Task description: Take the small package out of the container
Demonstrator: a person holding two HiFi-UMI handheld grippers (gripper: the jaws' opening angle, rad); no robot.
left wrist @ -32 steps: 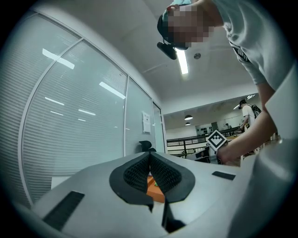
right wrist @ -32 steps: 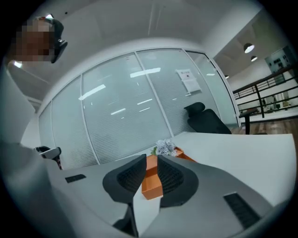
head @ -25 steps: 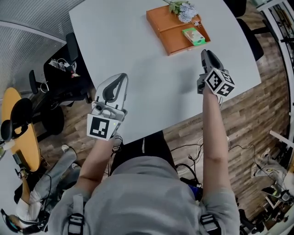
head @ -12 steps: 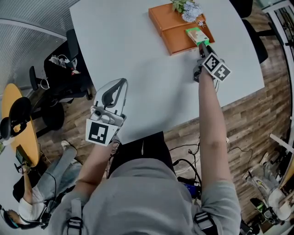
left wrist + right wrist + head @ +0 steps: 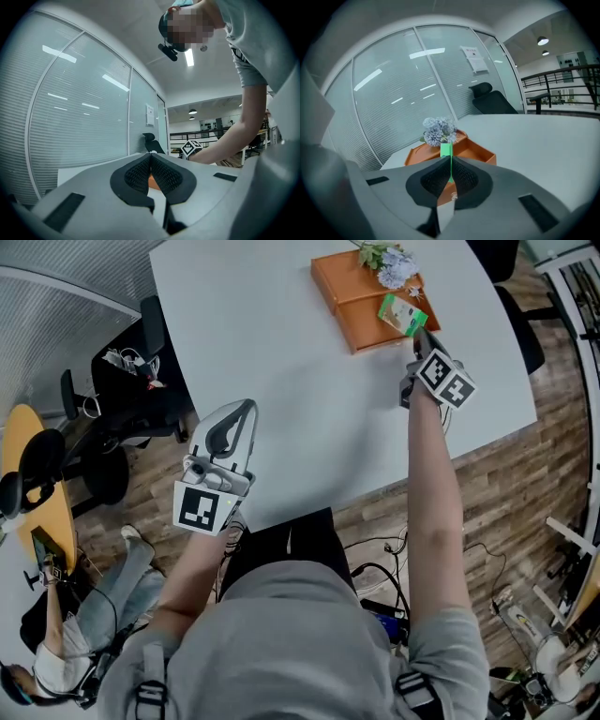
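Observation:
The small green package (image 5: 401, 314) is tilted up over the near right corner of the orange tray (image 5: 349, 298). My right gripper (image 5: 419, 335) is shut on its near edge. In the right gripper view the package (image 5: 446, 150) stands edge-on as a thin green strip pinched between the pads of that gripper (image 5: 451, 163), with the tray (image 5: 483, 154) just beyond. My left gripper (image 5: 246, 409) hovers over the table's near edge, far from the tray. In the left gripper view this gripper (image 5: 151, 157) has its jaws together with nothing in them.
A bunch of pale blue flowers (image 5: 394, 261) lies at the tray's far end, also visible behind the package as flowers (image 5: 438, 129). The white table (image 5: 281, 352) ends close behind both grippers. Black office chairs (image 5: 122, 381) stand to the left, above the wooden floor.
My right gripper moved forward from the bare table to the tray, shut on the green package, and tipped it up off the tray floor. The left gripper barely shifted.

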